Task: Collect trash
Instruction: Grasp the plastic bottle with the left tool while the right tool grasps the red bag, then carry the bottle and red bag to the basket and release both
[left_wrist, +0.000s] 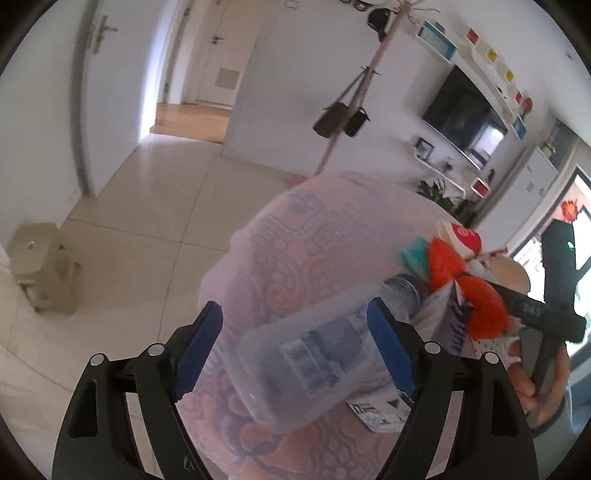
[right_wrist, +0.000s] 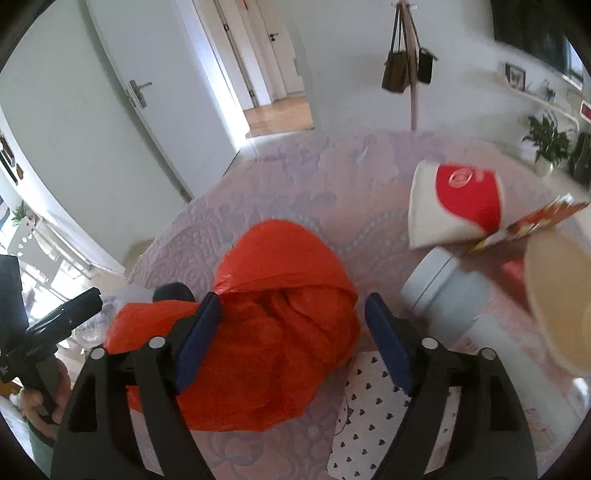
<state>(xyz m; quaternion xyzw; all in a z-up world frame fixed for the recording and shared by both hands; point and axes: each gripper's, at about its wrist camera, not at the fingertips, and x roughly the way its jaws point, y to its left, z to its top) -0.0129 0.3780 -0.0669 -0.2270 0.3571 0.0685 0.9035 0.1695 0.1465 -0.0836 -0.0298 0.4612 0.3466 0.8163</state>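
A clear plastic bottle (left_wrist: 317, 339) lies tilted on a round table with a pink patterned cloth (left_wrist: 295, 229), between the blue pads of my left gripper (left_wrist: 295, 343), which is open around it. An orange plastic bag (right_wrist: 273, 314) lies crumpled on the table, and my right gripper (right_wrist: 291, 339) is open with its fingers on either side of it. The bag also shows in the left wrist view (left_wrist: 461, 284). A flattened red and white paper cup (right_wrist: 458, 203) lies beyond it.
A white cylindrical container (right_wrist: 450, 291), a beige bowl (right_wrist: 561, 295), a red snack wrapper (right_wrist: 532, 221) and a heart-patterned paper (right_wrist: 373, 417) lie on the table. A carton (left_wrist: 447, 321) lies by the bottle. A stool (left_wrist: 40, 266) stands on the tiled floor at left.
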